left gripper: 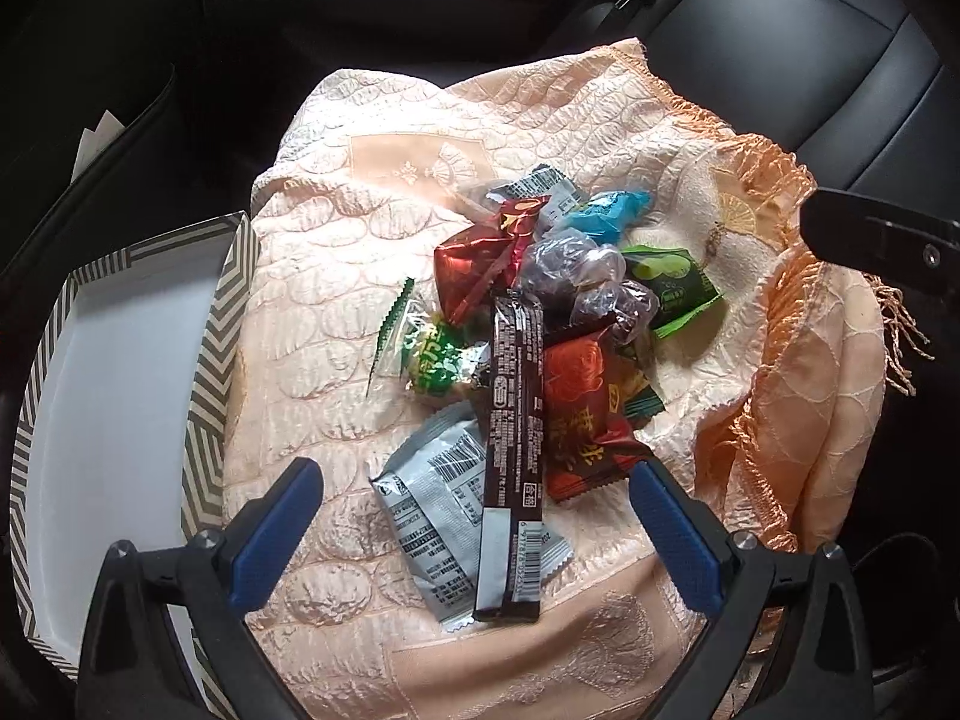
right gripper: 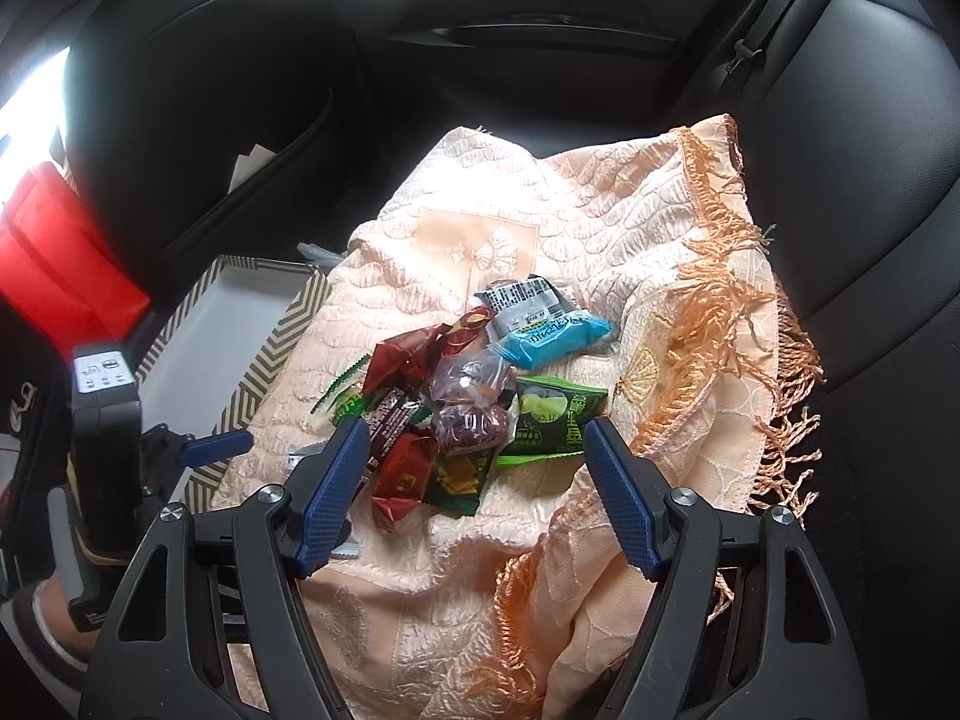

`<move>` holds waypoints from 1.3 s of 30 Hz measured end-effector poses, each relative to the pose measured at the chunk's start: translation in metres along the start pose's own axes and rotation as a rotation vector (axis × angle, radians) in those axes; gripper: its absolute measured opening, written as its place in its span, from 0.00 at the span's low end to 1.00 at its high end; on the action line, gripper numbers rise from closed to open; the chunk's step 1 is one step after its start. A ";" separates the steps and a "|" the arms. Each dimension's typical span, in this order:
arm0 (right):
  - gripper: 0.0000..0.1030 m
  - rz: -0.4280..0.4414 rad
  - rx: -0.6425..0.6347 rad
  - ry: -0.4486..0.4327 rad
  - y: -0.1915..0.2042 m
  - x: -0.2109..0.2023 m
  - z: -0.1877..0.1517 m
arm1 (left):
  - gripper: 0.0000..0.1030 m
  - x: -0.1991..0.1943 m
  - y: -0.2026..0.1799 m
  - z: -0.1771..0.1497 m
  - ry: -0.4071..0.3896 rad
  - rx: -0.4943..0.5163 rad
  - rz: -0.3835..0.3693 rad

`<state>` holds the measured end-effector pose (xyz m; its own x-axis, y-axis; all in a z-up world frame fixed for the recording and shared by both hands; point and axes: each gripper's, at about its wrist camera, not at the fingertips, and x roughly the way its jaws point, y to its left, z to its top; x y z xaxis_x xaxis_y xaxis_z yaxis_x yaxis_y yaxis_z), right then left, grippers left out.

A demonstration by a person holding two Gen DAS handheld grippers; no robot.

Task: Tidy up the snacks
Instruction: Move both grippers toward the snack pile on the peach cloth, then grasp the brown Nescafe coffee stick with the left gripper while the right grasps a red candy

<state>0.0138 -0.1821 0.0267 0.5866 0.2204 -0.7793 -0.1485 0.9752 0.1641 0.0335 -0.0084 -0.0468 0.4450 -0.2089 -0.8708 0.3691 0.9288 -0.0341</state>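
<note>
A pile of wrapped snacks lies on a peach fringed cloth on a car seat. In the left wrist view my left gripper is open, its blue fingers either side of a long dark brown bar, a grey packet and a red packet. A blue packet and a green packet lie further back. In the right wrist view my right gripper is open above the pile, near clear-wrapped sweets, the green packet and the blue packet.
A white box with a chevron-striped rim stands left of the cloth; it also shows in the right wrist view. Black leather seat backs surround the cloth. A red object sits far left.
</note>
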 end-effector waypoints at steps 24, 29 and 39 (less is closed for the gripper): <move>0.72 0.058 0.037 0.020 -0.008 0.006 -0.001 | 0.36 0.028 -0.008 0.008 0.095 0.102 0.052; 0.72 0.061 0.031 0.031 -0.006 0.008 -0.002 | 0.27 0.017 0.003 0.008 0.064 0.050 0.012; 0.72 0.089 0.016 0.199 0.017 0.061 -0.023 | 0.11 -0.011 0.025 -0.002 -0.005 -0.032 -0.009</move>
<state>0.0289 -0.1525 -0.0319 0.4029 0.2986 -0.8652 -0.1789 0.9527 0.2455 0.0361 0.0182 -0.0390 0.4459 -0.2190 -0.8678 0.3469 0.9361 -0.0580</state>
